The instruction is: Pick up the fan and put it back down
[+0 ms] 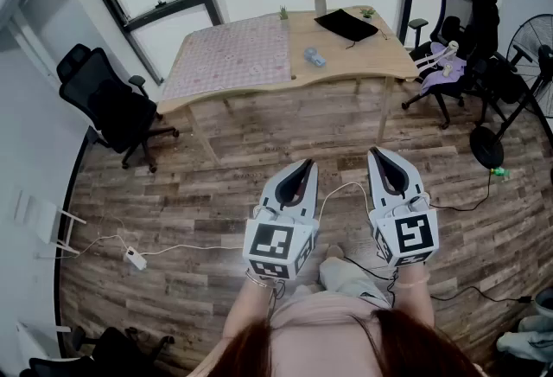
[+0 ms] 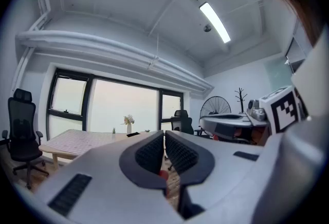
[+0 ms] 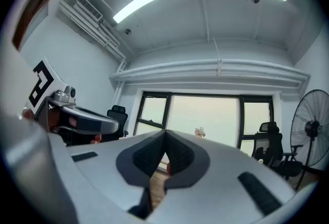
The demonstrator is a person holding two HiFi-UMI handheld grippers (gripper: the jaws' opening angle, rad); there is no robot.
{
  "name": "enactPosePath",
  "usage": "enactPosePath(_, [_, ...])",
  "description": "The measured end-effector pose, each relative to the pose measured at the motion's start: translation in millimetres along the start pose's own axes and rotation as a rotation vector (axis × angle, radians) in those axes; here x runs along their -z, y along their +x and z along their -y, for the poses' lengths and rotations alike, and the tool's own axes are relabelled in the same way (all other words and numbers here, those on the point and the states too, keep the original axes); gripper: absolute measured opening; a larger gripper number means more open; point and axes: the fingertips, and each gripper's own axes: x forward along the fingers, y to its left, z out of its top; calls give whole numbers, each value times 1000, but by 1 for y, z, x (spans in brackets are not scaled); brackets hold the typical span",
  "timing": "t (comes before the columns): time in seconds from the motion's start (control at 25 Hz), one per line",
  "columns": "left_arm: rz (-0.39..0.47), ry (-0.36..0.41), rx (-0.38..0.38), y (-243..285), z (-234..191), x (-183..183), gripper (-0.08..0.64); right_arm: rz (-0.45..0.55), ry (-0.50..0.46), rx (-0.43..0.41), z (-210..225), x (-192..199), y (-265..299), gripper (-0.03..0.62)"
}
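Currently, head view: my left gripper (image 1: 303, 166) and right gripper (image 1: 378, 153) hover level over the middle of the floor (image 1: 216, 181). Both have their jaws pressed together and hold nothing. The fan (image 1: 529, 45) stands well apart at the floor's far right edge, just beside a chair (image 1: 471, 21).

Left gripper view: the jaws meet with nothing between them, and the fan is distant, right of centre.

Right gripper view: the same closed, empty jaws, with the fan at the right edge.

I judge the fan tall and top-heavy. A low or one-sided grip could tip it, and its head could strike the chair. Its long axis runs upright along the pole, and the round grille faces broadly toward me.
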Motion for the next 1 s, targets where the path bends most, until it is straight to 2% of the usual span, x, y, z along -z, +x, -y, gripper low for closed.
enactPosePath(0.36, [-7,2,28,29,19,7,13,21,56,-9,24,10,8,-3])
enactPosePath(0.56, [-9,-6,23,67,19,5,14,-2,110,-36,47,19,28,-3])
enactPosePath(1.0, [-8,-14,4,153,7,1,14,-31,116,-33,112,48,83,-3])
